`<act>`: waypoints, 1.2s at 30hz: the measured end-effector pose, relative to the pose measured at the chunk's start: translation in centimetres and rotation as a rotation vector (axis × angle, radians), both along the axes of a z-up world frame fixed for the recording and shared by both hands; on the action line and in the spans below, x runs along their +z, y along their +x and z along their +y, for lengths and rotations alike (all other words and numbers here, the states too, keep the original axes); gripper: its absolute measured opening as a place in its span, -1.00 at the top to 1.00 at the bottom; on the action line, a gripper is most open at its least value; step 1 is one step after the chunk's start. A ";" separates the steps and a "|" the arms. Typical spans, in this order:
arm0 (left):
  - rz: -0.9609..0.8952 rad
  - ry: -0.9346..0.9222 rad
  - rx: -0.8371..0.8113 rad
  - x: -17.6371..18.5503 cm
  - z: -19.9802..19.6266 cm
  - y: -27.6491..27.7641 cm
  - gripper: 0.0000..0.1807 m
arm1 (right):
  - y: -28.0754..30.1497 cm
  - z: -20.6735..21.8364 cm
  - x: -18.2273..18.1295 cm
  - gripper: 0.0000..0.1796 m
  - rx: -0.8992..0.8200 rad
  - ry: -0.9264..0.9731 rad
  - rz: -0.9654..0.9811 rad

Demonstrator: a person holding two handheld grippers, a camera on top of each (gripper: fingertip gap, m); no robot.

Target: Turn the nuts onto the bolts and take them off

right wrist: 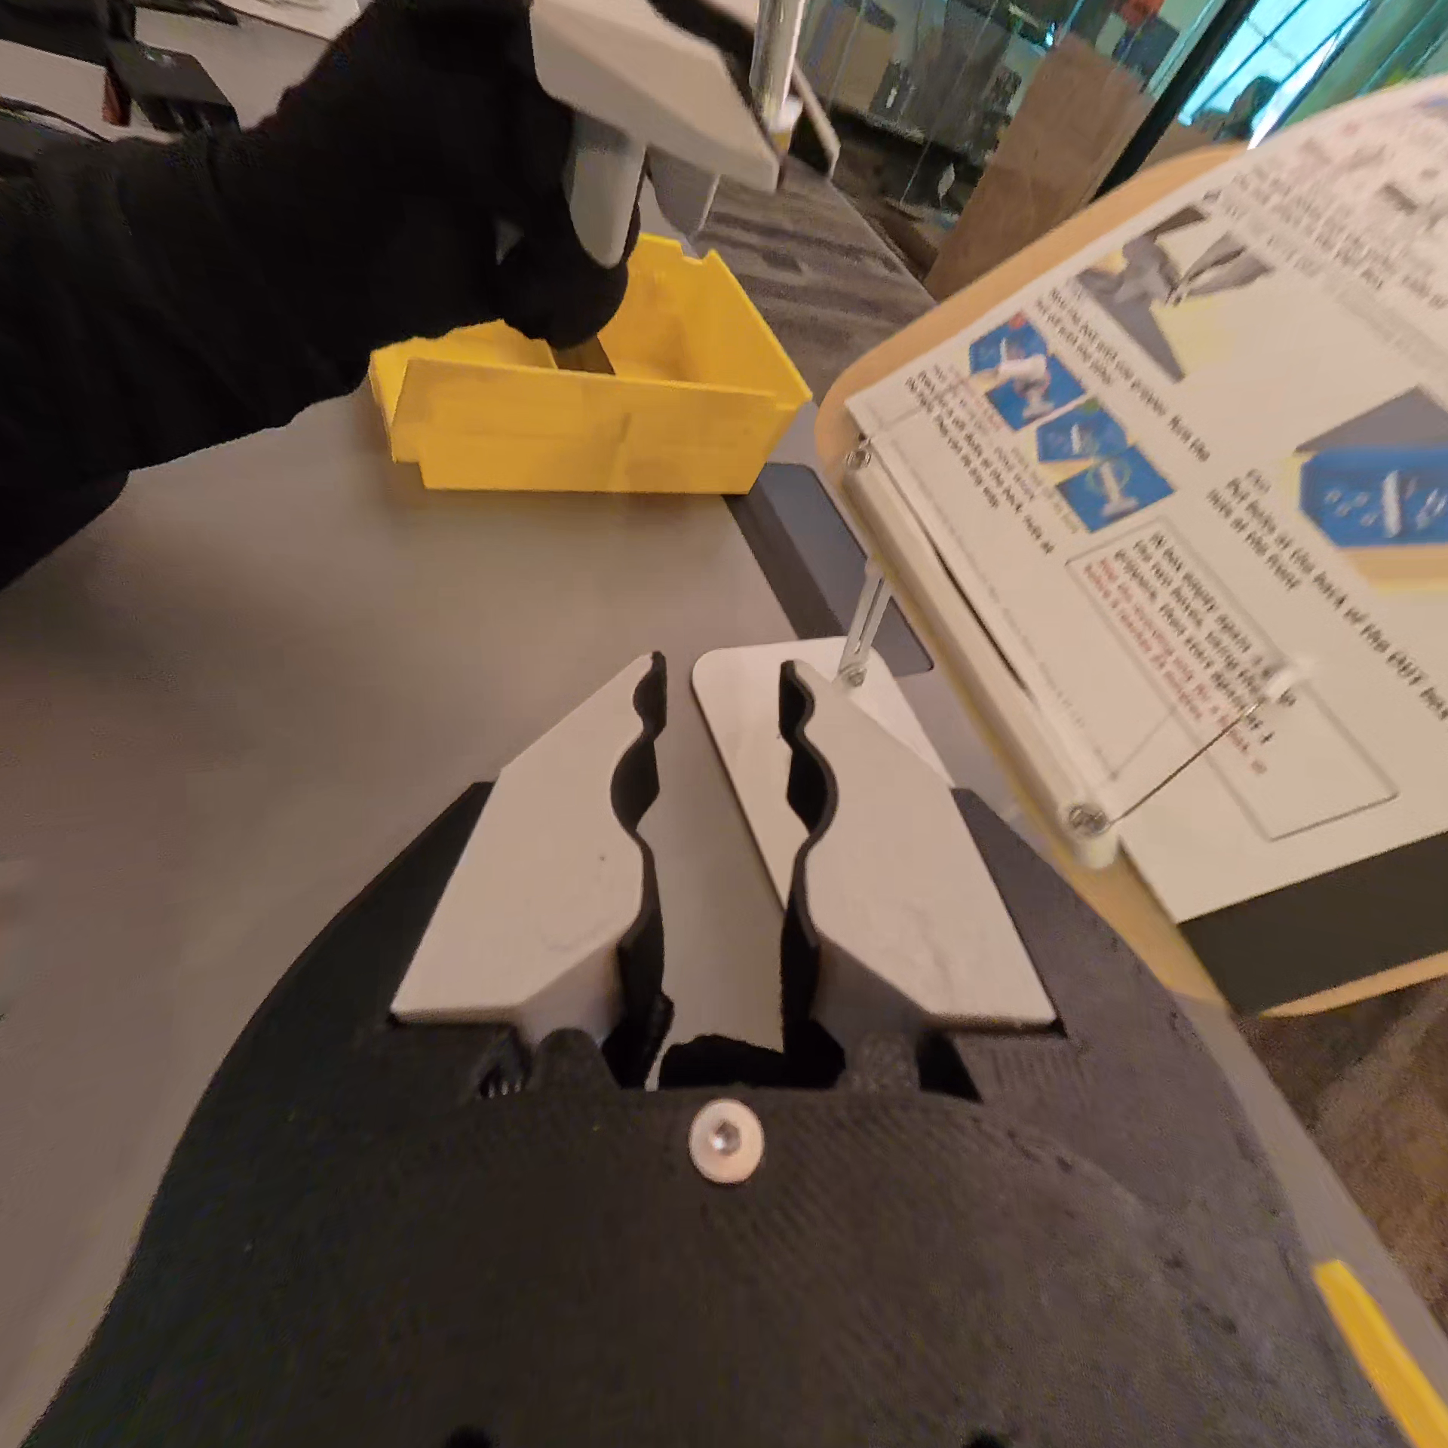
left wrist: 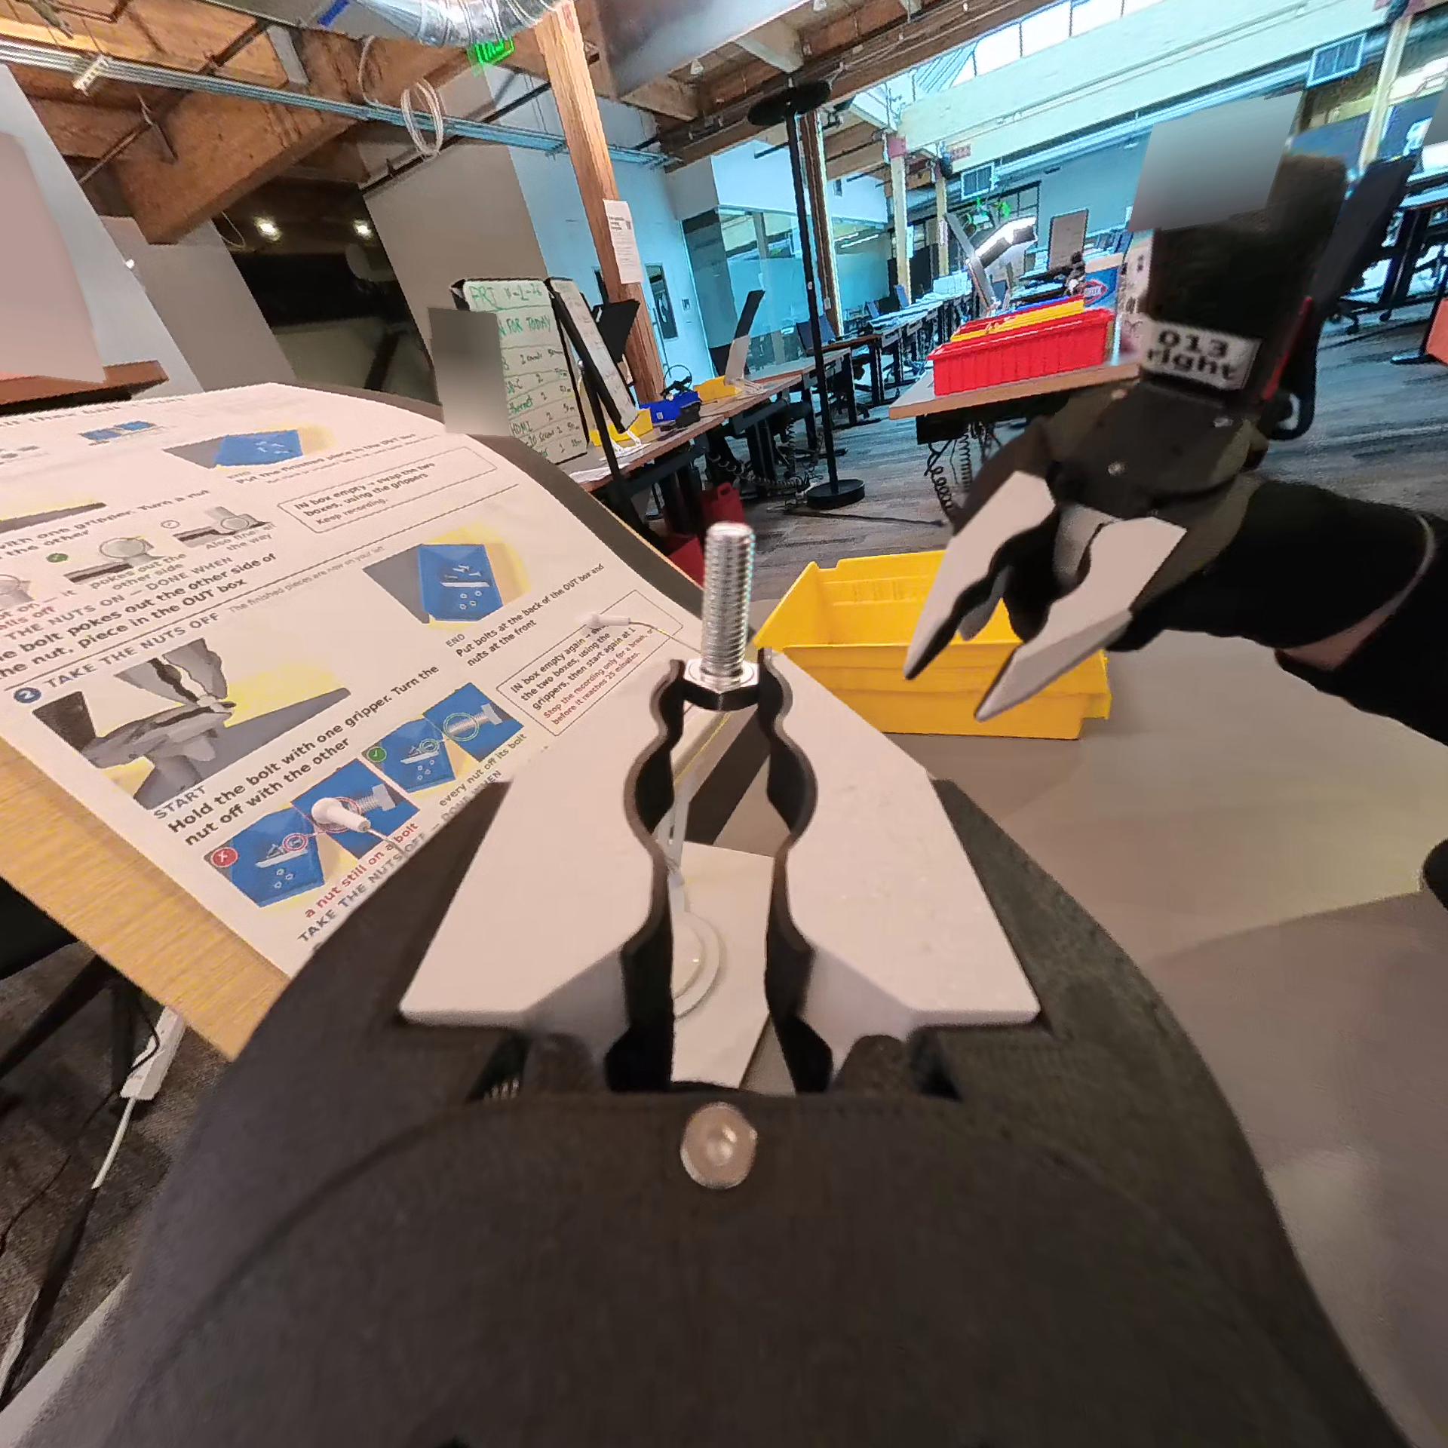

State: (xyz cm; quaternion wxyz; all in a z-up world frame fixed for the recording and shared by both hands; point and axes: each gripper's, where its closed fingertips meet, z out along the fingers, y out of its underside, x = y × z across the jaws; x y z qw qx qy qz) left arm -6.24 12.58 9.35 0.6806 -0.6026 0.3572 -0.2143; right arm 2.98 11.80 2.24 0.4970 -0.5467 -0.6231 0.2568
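Note:
A silver threaded bolt (left wrist: 727, 599) stands upright in my left gripper (left wrist: 718, 683). The gripper is shut on the hex part at the bolt's base, right at its fingertips. My right gripper (left wrist: 948, 693) hangs open and empty to the right of the bolt, a short way off, with its tips pointing down and left. In the right wrist view my right gripper (right wrist: 721, 666) is open over the grey table with nothing between its jaws. One of the left gripper's fingers (right wrist: 650, 86) and the bolt (right wrist: 772, 55) show at the top, blurred. I see no loose nut.
A yellow bin (left wrist: 877, 650) sits on the grey table (left wrist: 1175, 823) behind the grippers; it also shows in the right wrist view (right wrist: 595, 439). An instruction sheet (left wrist: 274, 627) leans on a wooden board to the left, on a white stand base (right wrist: 744, 705). A gloved hand (right wrist: 313, 235) holds the left gripper. Left tips to right tips: about 12 cm.

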 end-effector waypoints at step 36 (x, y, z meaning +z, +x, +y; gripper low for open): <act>0.004 -0.078 -0.005 -2.9 1.9 -0.8 0.82 | -2.2 0.2 -20.7 0.58 0.090 -0.190 -0.559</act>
